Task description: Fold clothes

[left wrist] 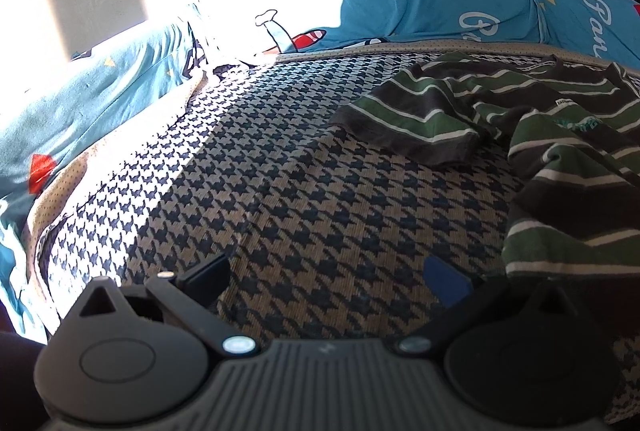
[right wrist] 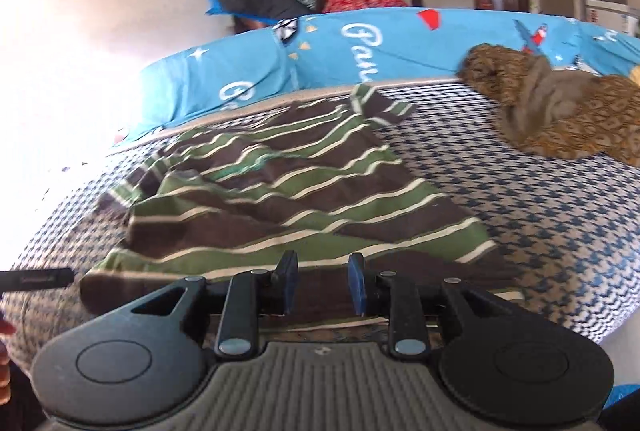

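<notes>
On the bed [left wrist: 304, 167], spread with a houndstooth cover in dark blue and beige: a striped shirt [right wrist: 288, 183] in green, dark brown and thin white bands, lying rumpled and partly flattened. Collar end toward the far edge of the bed, hem end toward the cameras. Seen again in the left wrist view as the same striped shirt [left wrist: 560, 135], bunched at the right side, one sleeve reaching out to the left over the cover.

Right gripper [right wrist: 323, 285] low over the near hem of the shirt, fingers [right wrist: 289, 281] parted by a narrow gap. Dark brown hem band visible through that gap; blue pads at either side of it, not clearly pressing on the fabric. Cannot tell for sure whether any cloth is pinched; looks loose.

Left gripper [left wrist: 326, 277] above bare houndstooth cover, fingers [left wrist: 447, 277] spread wide, nothing between them. Shirt edge just beside the right-hand finger, touching or not cannot be told.

Behind the shirt, along the far edge of the bed: a blue bolster-like roll of bedding [right wrist: 360, 47] with white lettering and cartoon prints. To the right on the cover, well apart from the shirt: a crumpled brown patterned garment [right wrist: 560, 107]. Strong sunlight washing out the left side of both views.
</notes>
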A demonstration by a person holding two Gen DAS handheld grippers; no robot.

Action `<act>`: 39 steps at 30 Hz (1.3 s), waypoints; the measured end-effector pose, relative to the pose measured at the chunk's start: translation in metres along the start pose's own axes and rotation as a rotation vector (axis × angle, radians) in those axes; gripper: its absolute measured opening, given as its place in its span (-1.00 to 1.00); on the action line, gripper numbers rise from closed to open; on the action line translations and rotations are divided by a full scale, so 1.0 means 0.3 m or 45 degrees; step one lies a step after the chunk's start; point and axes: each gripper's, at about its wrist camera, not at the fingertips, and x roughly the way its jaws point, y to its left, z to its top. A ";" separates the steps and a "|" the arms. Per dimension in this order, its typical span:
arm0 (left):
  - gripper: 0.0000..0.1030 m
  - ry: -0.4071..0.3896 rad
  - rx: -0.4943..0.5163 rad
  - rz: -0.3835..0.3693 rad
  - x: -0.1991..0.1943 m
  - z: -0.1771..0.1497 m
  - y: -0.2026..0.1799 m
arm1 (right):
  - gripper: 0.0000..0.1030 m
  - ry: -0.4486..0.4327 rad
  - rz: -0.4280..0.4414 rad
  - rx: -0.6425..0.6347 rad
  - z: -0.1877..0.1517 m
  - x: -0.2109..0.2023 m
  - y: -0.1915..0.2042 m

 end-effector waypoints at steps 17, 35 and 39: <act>1.00 0.028 -0.073 0.029 0.035 0.009 0.055 | -0.14 0.030 0.342 -0.581 -0.110 0.082 0.467; 1.00 0.070 -0.151 -0.015 0.062 0.024 0.090 | -0.89 -0.047 0.276 -0.492 0.047 0.195 0.491; 1.00 0.079 -0.129 -0.039 0.066 0.023 0.066 | -0.92 -0.037 0.271 -0.320 0.170 0.253 0.451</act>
